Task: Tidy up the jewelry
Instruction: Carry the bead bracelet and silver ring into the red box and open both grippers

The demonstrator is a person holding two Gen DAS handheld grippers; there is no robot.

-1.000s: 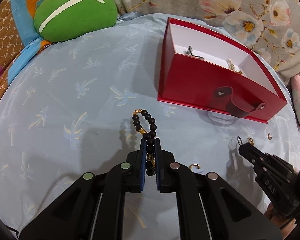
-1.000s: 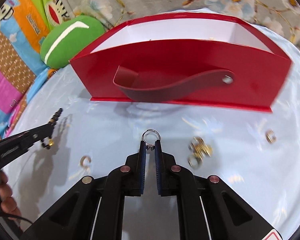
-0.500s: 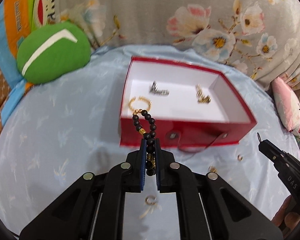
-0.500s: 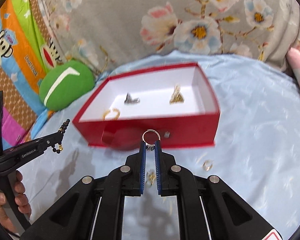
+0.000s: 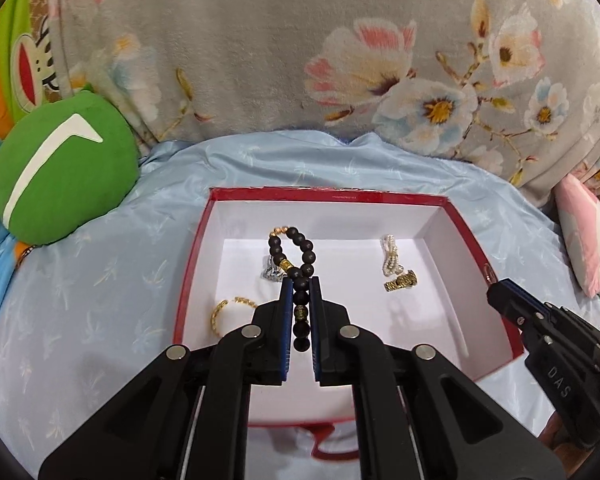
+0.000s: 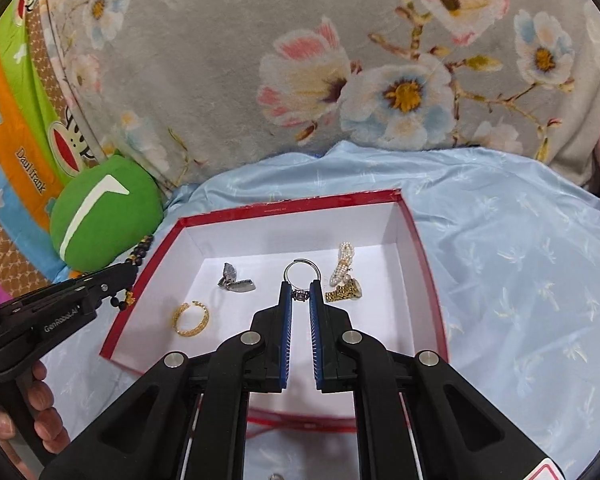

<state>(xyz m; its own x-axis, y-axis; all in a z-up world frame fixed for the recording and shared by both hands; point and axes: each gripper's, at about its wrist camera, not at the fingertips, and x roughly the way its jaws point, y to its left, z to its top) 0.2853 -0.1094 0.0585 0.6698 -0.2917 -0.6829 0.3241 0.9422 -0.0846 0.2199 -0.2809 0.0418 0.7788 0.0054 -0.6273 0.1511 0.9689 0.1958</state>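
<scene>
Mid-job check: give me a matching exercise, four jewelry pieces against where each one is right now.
Things:
1. black bead bracelet
2. silver ring
3. gold open bangle
4. pearl strand

Places:
A. lying on the floor of the red box, near its left wall
B. pinched in the right tongs
C. lying on the box floor, toward its right wall, beside a gold link piece
D. pinched in the left tongs

Pairs: 1-D, 2-B, 3-A, 4-C
</scene>
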